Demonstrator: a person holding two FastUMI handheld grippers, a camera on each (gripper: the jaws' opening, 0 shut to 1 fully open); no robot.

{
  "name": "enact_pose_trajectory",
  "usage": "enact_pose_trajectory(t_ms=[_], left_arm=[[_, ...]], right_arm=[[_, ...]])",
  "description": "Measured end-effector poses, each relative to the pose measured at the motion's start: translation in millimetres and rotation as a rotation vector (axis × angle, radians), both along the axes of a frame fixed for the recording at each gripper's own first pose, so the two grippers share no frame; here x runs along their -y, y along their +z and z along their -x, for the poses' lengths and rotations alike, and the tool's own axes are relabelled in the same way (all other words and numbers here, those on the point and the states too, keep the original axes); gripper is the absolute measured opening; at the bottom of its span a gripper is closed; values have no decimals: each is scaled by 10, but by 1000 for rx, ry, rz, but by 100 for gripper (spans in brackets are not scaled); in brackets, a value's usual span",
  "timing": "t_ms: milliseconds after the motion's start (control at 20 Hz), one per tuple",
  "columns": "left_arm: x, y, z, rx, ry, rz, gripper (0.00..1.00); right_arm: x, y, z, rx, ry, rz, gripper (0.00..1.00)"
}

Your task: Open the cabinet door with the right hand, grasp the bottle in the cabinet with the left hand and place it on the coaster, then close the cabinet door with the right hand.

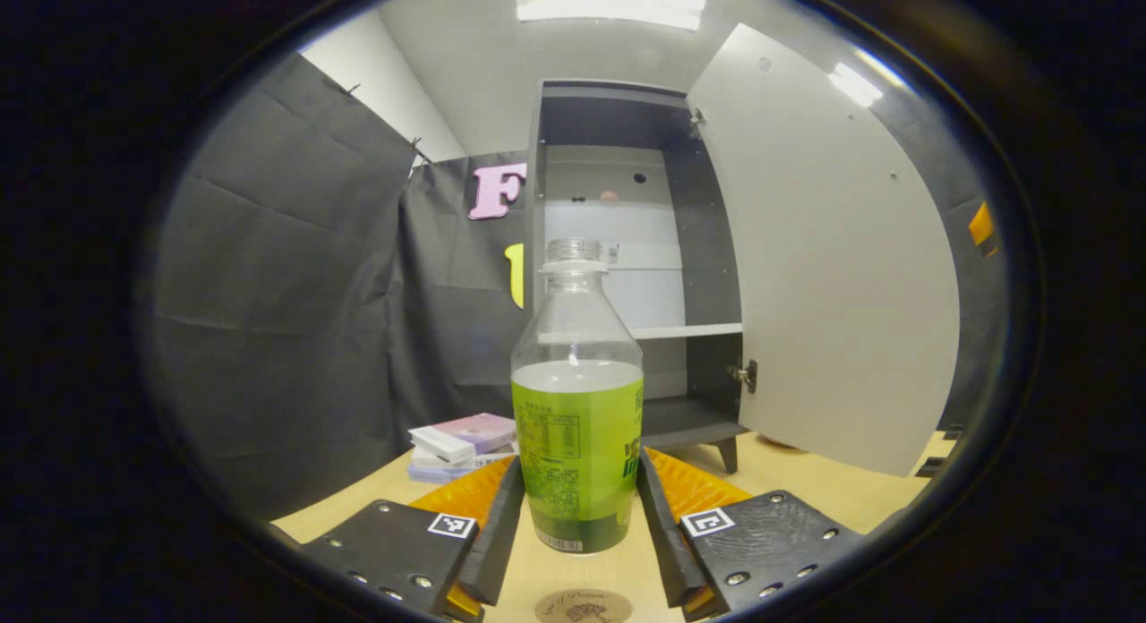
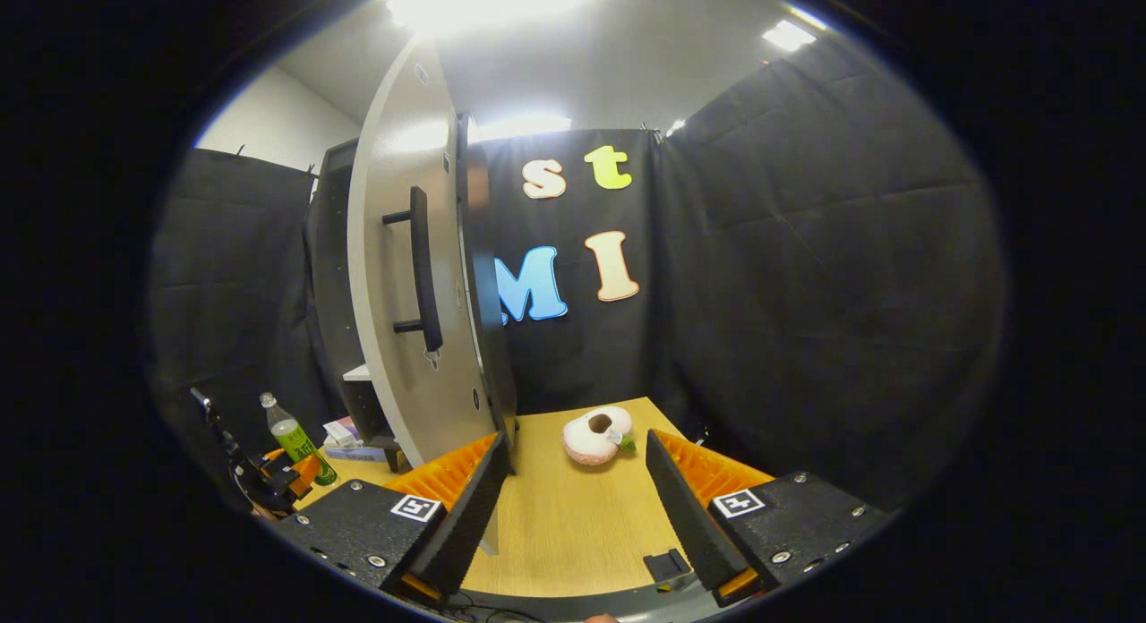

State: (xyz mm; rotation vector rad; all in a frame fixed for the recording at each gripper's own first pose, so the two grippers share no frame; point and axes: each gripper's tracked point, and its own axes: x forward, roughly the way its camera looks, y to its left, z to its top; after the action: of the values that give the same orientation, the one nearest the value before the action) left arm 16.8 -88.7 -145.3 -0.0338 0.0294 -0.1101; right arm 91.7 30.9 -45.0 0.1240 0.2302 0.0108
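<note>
Clear glossy plastic bottle (image 1: 577, 399), pale wood-grain table (image 2: 573, 524), matt grey cabinet door (image 1: 833, 265), ribbed claw pads.

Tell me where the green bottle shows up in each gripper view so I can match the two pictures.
Left gripper view: the bottle stands upright at centre, between the left gripper fingers, in front of the cabinet.
Right gripper view: the bottle is small at lower left, beside the other gripper, left of the open door.
Shared landmark: the open cabinet door; the left gripper view shows its inner face, the right gripper view its handle side.
</note>
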Motion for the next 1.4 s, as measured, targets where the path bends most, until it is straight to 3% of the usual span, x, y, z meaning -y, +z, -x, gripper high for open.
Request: enact_pose_trajectory(t_ms=[150,200,250,450,500,650,1200,1300,1400], left_arm=[[-15,-292,118,-22,20,-20,68],[-19,-381,159,-33,21,-29,63],[-9,-506,196,-47,23,-38,72],[-3,-900,312,-106,31,-28,63],[-2,-972,319,-115,35,-29,68],[42,-1143,344,-133,40,-26,68],[77,-1458,439,-176,93,-42,68],[52,-1478,434,-195,113,-46,73],[26,-1456,436,-214,126,-46,68]], right_arm=[[52,-38,-16,-13,-9,17,94],[59,-65,-19,-19,-11,24,94],[59,-96,-24,-28,-10,28,95],[-22,-204,-37,-67,13,44,94],[-38,-222,-33,-74,19,51,94],[-52,-255,-29,-89,26,71,92],[-109,-269,-83,-109,52,83,95],[-95,-272,-103,-110,49,79,95],[-83,-244,-129,-102,49,77,94]])
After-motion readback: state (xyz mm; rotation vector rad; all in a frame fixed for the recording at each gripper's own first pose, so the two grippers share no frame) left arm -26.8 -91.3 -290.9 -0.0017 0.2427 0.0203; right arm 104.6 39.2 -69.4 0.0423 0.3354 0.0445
